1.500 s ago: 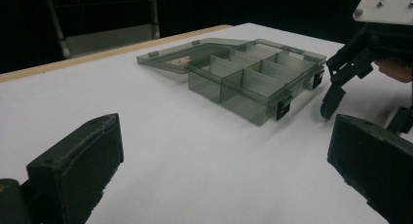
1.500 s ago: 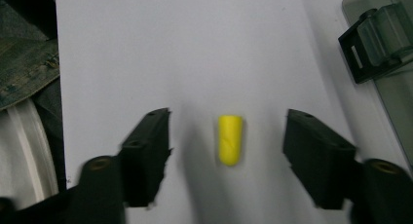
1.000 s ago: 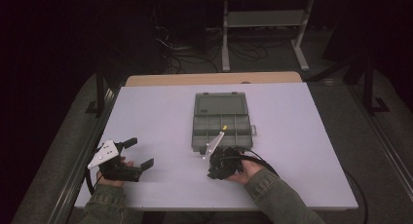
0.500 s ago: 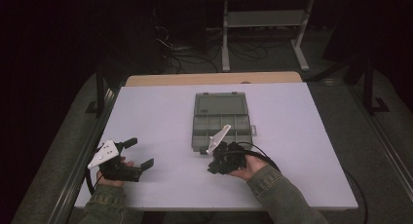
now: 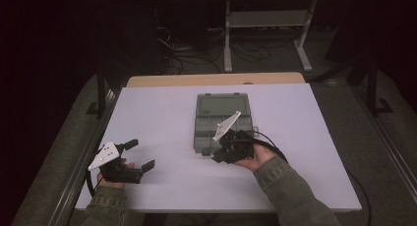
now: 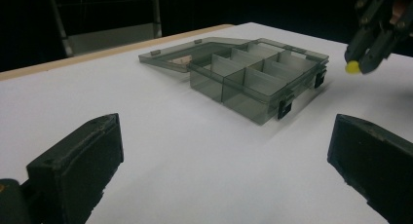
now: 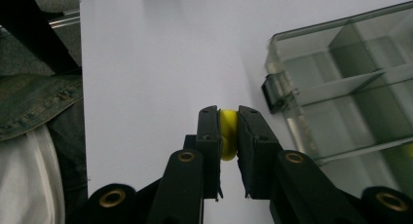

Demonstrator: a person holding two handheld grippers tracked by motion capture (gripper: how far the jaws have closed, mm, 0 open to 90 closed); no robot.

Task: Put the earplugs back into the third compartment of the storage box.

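A small yellow bead [image 7: 228, 134] is clamped in the right gripper [image 7: 228, 118] beside the open compartment box [image 7: 341, 83]; the left gripper [image 6: 224, 151] is held apart. If squeezed unevenly, the bead could be flicked away.

yellow piece [image 7: 228, 134] half-hidden between jaws

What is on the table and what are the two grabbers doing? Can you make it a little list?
table: white top
box: clear grey compartment box, lid open and lying flat behind it
right gripper: shut on a small yellow piece, held above the table beside the box's near corner
left gripper: jaws wide open, nothing between them, near the table's left front
box latches: two black clips on the front wall
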